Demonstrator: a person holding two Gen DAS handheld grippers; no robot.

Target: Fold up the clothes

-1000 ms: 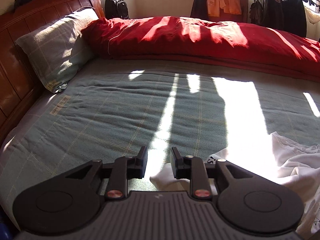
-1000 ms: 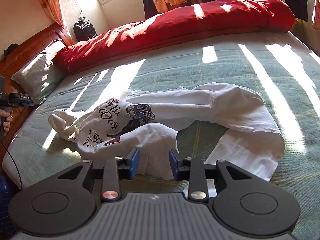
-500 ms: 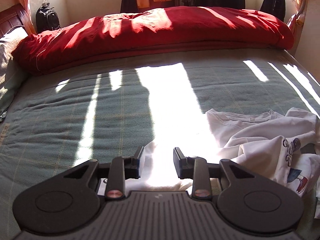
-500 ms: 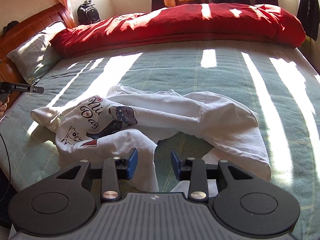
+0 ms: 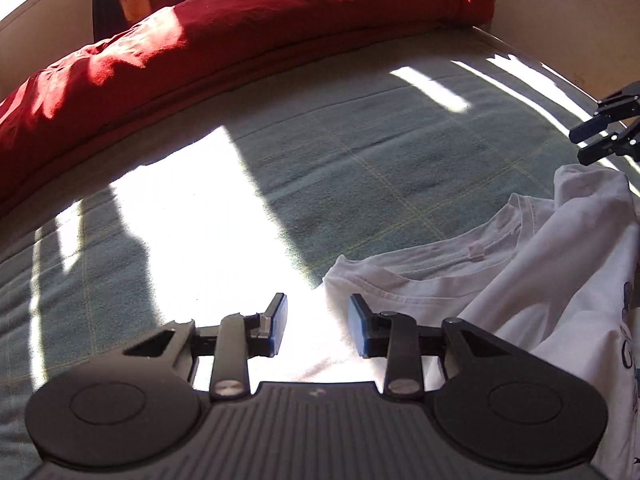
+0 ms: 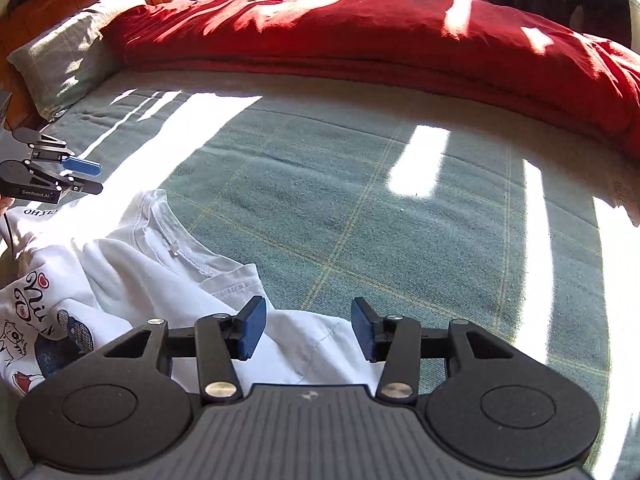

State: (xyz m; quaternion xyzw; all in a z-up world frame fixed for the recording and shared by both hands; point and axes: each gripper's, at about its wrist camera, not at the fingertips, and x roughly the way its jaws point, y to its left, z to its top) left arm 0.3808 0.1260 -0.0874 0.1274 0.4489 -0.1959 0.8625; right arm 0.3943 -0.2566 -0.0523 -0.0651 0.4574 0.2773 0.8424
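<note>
My green plaid bedspread [image 6: 400, 220] carries the white printed T-shirt [image 6: 132, 280], crumpled near its front edge. It looks light and limp, so I'd pinch the shoulder seams beside the collar [image 6: 176, 248]. My left gripper [image 5: 317, 326] hangs part-open and empty; my right gripper [image 6: 308, 328] is widening, cloth beneath, ungripped.

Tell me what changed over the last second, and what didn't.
Both grippers swung across the bed toward the shirt's collar side. The left gripper now hangs over the white T-shirt shoulder; the right gripper hangs over its other shoulder, jaws opening. Neither grips cloth. The shirt stays crumpled and the red duvet unmoved.
</note>
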